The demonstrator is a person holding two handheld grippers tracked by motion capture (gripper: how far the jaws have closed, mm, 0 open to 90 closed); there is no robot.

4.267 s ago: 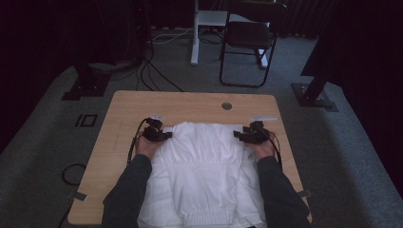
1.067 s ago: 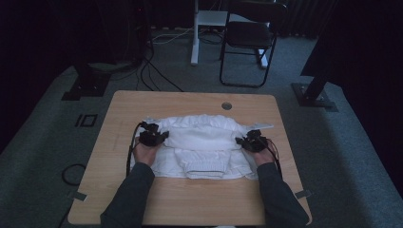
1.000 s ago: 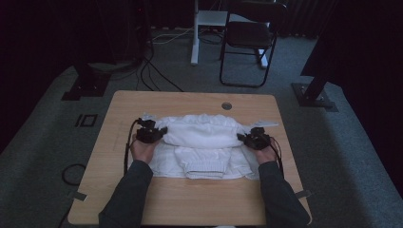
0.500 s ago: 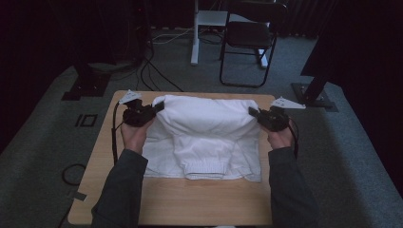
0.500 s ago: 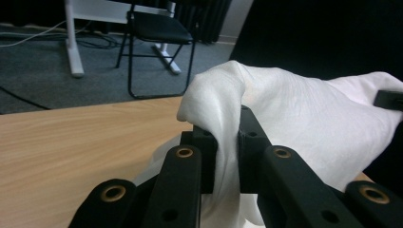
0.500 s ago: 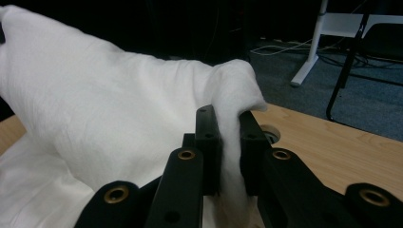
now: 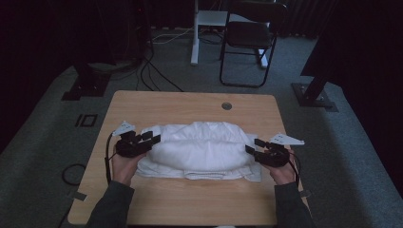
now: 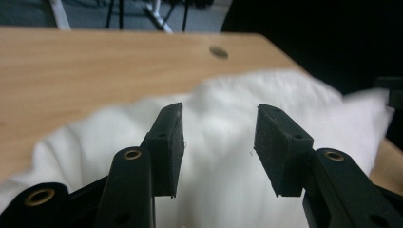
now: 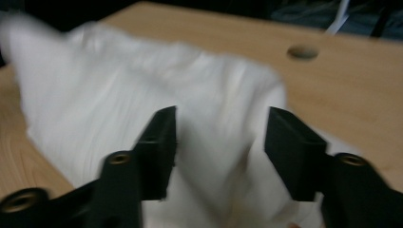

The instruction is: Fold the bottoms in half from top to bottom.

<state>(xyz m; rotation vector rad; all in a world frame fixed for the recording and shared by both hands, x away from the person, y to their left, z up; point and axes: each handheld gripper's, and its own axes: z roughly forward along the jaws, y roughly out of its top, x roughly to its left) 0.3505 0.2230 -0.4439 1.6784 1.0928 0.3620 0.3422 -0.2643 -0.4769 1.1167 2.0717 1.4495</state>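
A light wooden bench (image 7: 190, 199) with a round cable hole (image 7: 226, 106) near its far edge stands on grey carpet (image 7: 43, 190), in a dim room whose far side falls into darkness. Beyond the bench's far edge a black folding chair (image 7: 247, 38) stands beside a white post (image 7: 195, 33), and dark cables (image 7: 152, 71) trail over the carpet to the chair's left. Black stand feet rest on the carpet off the bench's far left corner (image 7: 85, 88) and far right corner (image 7: 313, 97), and a small floor socket (image 7: 86, 120) sits left of the bench.
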